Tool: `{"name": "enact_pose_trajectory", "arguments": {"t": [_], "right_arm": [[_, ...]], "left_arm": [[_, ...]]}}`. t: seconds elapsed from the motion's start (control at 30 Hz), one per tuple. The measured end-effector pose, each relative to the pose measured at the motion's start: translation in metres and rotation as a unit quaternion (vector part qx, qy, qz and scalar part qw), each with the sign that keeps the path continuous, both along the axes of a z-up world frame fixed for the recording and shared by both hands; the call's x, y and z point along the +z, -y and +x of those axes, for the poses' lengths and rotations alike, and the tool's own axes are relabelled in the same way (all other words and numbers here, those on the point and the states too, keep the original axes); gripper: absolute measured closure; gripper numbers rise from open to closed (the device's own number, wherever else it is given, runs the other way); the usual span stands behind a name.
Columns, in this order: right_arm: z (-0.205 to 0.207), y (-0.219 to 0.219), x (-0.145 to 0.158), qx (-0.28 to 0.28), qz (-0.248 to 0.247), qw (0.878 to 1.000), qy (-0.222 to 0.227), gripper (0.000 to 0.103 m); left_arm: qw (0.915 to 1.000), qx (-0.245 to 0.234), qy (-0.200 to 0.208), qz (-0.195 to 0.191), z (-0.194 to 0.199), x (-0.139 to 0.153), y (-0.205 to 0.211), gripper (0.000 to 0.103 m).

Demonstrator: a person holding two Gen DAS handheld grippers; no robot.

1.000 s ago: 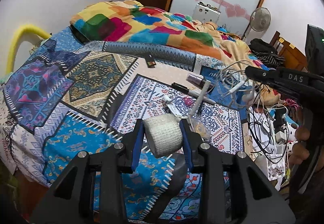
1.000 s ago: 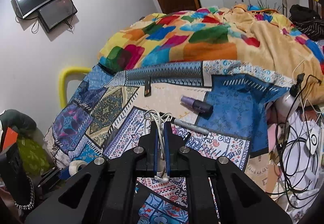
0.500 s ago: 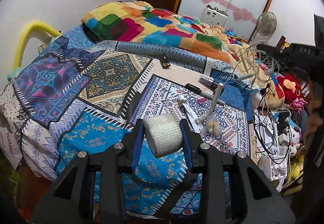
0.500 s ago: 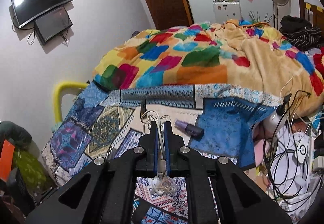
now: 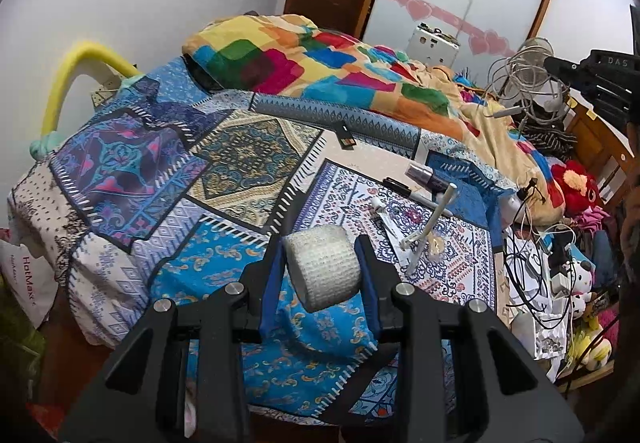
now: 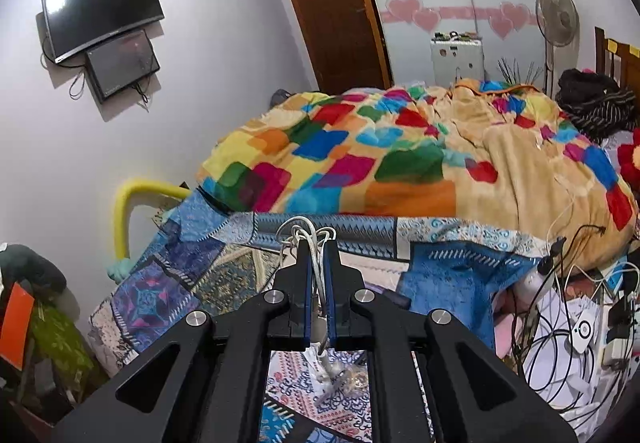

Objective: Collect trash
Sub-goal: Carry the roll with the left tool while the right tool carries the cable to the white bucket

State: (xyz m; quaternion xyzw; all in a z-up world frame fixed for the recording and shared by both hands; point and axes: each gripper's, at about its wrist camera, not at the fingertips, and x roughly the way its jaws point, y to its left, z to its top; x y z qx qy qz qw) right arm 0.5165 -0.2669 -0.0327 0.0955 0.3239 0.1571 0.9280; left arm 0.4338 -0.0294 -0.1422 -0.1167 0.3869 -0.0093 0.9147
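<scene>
My left gripper [image 5: 322, 267] is shut on a white gauze bandage roll [image 5: 323, 267] and holds it above the patterned bedsheet [image 5: 224, 179]. My right gripper [image 6: 317, 243] is shut on a bundle of white cable [image 6: 306, 233], lifted above the bed; the cable's loose end [image 6: 326, 371] hangs below the jaws. In the left wrist view the right gripper [image 5: 560, 67] is high at the right, with the cable loops [image 5: 516, 79] hanging from it. A white stick [image 5: 430, 227], a small clear wrapper [image 5: 434, 243], a marker [image 5: 412, 195] and a purple tube [image 5: 426, 177] lie on the sheet.
A colourful blanket [image 6: 400, 163] covers the far half of the bed. Tangled cables, chargers and papers [image 5: 540, 275] sit at the right edge, with plush toys [image 5: 576, 187] beyond. A yellow padded rail [image 5: 76, 79] stands at the left. A fan [image 6: 556, 19] stands by the wardrobe.
My right gripper has risen with the cable bundle, lifting it clear of the sheet. The left gripper has pulled back and up a little, still holding the bandage roll.
</scene>
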Motion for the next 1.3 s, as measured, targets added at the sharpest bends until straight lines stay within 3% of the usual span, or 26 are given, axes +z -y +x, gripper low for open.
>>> {"name": "enact_pose_trajectory", "arguments": {"t": [0.6,0.93,1.3], "right_arm": [[-0.054,-0.071,0.054,0.073,-0.002,0.997,0.036,0.098],[-0.083,-0.124,0.02,0.144,-0.001,0.989,-0.014,0.098],[-0.121,-0.19,-0.04,0.226,-0.018,0.971,-0.081,0.098]], "left_arm": [[0.9973,0.061,0.033,0.026,-0.084,0.05,-0.067,0.068],[0.9938,0.104,0.015,0.037,-0.137,0.042,-0.11,0.068],[0.9883,0.147,-0.016,0.038,-0.183,0.019,-0.148,0.068]]}}
